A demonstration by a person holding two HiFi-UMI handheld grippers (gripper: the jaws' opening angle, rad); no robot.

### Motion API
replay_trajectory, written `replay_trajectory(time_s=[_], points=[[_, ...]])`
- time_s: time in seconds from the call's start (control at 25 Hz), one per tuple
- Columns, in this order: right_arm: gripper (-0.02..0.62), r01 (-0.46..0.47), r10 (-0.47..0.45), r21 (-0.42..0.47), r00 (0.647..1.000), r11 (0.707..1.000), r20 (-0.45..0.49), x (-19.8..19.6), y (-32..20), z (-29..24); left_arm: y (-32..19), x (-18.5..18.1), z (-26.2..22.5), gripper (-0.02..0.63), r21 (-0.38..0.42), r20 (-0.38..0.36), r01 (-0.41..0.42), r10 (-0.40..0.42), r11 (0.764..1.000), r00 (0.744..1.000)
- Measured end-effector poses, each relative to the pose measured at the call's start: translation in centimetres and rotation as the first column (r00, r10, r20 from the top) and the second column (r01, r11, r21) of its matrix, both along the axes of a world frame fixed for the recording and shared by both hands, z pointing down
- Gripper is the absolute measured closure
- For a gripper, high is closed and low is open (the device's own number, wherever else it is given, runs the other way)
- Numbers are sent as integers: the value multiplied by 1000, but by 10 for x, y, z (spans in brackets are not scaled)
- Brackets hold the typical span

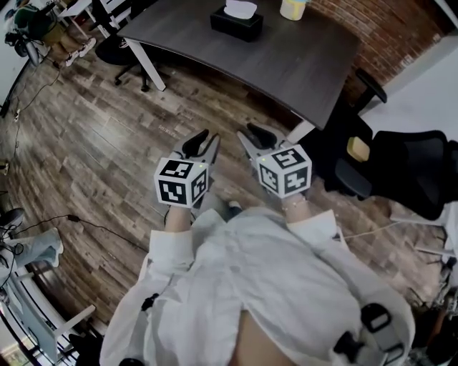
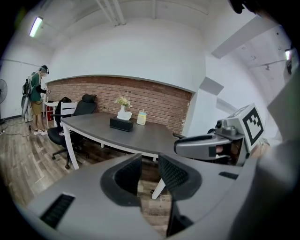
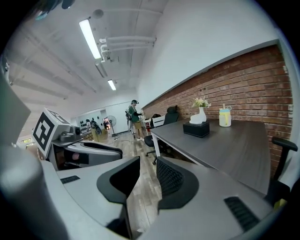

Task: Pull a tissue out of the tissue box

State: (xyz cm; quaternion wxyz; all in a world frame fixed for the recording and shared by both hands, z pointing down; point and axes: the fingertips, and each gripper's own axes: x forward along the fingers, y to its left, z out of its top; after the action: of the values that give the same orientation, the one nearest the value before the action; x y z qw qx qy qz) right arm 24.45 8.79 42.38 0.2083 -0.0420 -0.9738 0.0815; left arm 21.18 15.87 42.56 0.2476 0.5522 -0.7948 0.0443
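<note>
A black tissue box [image 1: 236, 23] with a white tissue [image 1: 240, 8] sticking up stands on the far side of the dark grey table [image 1: 300, 64]. It also shows in the left gripper view as the tissue box [image 2: 121, 123] and in the right gripper view as the tissue box [image 3: 196, 129]. My left gripper [image 1: 202, 141] and right gripper [image 1: 254, 136] are held side by side over the wooden floor, well short of the table. The left gripper [image 2: 150, 164] is open with nothing between its pads. The right gripper [image 3: 147, 166] is open and empty too.
A pale cup [image 1: 293, 8] stands near the tissue box. A black office chair [image 1: 401, 168] sits at the table's right end, another chair [image 1: 122, 50] at its left. A person [image 2: 36, 96] stands far off by the brick wall.
</note>
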Motion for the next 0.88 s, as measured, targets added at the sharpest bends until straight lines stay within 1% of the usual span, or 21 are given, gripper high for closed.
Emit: replay_trajectory(time_s=[0.2,0.44,0.56,0.72,0.88], points=[[502,-15,15,-20,1000,1000,-12,-24,-13,7,-10,-30,9,515,-2,-32,7,-7,1000,999],[502,-75,74,-10,997,997,-23,-69,-24,19,-27,-80,20,515,-8,-40,-43,43,999,998],[502,-107,107,-4,994,994,-29,-98,-35,21,-40,-112,23,515,-5,-43,-84,84,996,996],[502,-155,155,4,987,988,-31,-146,-54,17,-58,-164,18,515,4,-51,-137,137,991,989],[502,-207,208,17,978,978,-11,-193,-71,6,-78,-215,9,515,17,-34,-193,194,981,980]])
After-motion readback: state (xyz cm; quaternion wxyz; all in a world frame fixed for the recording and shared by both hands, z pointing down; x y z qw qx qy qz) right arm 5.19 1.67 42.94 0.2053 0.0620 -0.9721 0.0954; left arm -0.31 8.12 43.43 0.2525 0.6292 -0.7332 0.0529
